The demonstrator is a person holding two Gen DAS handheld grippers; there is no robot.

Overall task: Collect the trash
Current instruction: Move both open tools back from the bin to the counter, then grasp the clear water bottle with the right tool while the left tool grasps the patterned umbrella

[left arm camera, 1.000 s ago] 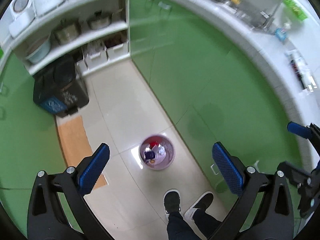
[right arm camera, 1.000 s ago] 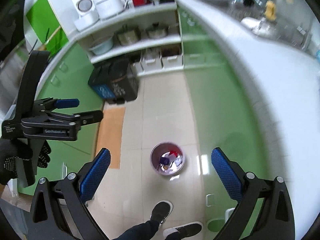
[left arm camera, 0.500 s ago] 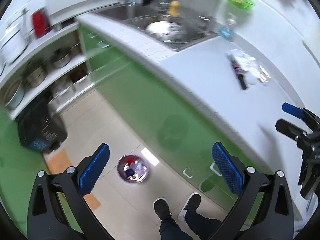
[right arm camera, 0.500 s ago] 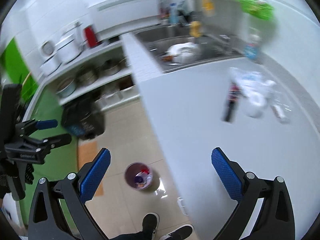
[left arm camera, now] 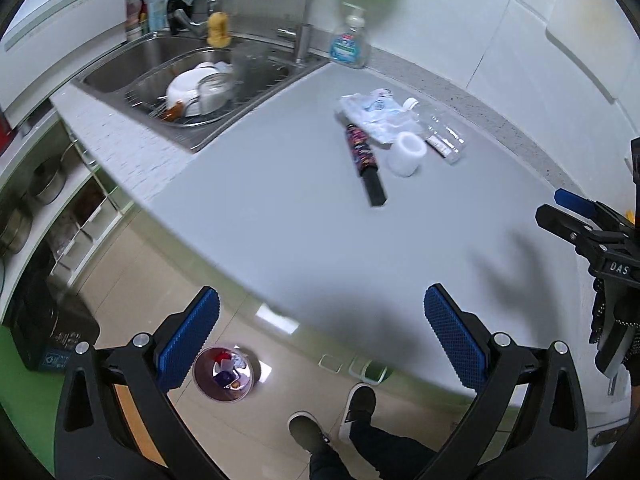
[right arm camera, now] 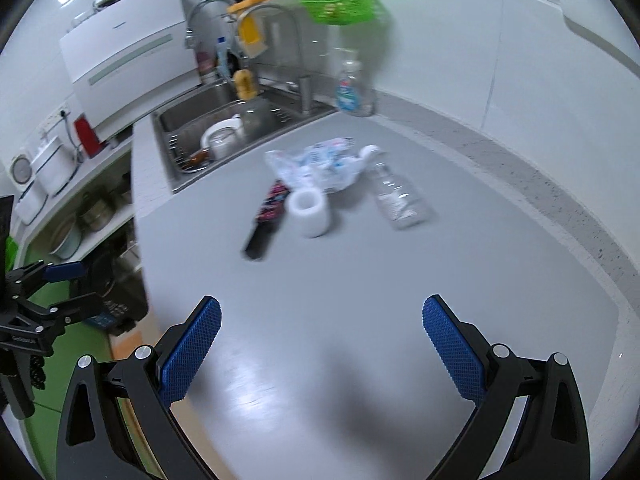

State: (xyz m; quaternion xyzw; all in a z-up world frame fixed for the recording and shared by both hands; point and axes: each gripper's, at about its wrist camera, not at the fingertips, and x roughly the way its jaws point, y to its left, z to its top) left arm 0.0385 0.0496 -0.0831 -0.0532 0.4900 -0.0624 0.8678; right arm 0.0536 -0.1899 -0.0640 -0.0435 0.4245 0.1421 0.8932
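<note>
Both grippers — left gripper (left arm camera: 320, 336) and right gripper (right arm camera: 320, 340) — hang with jaws spread wide, empty; trash lies well ahead on the counter (right arm camera: 360, 288): wrapper (right arm camera: 267, 208), cup (right arm camera: 310, 214), bottle (right arm camera: 394, 198).

We record the left gripper (left arm camera: 320, 336) at the bottom of the frame, its blue-padded fingers (left arm camera: 188, 340) spread wide with nothing between them. The right gripper (left arm camera: 576, 216) enters at the right edge; we cannot tell how its jaws stand. On the grey counter (left arm camera: 300, 220), right of centre, lie a dark printed wrapper (left arm camera: 365, 160), a white cup (left arm camera: 408, 154) on its side, a crumpled plastic bag (left arm camera: 372, 114) and a clear bottle (left arm camera: 438, 132), grouped close together. A sink (left arm camera: 120, 68) holding dishes occupies the upper left. Lower left, on the floor, stands a purple bin (left arm camera: 224, 368) with scraps inside. Shoes (left arm camera: 332, 416) show at bottom centre.
</note>
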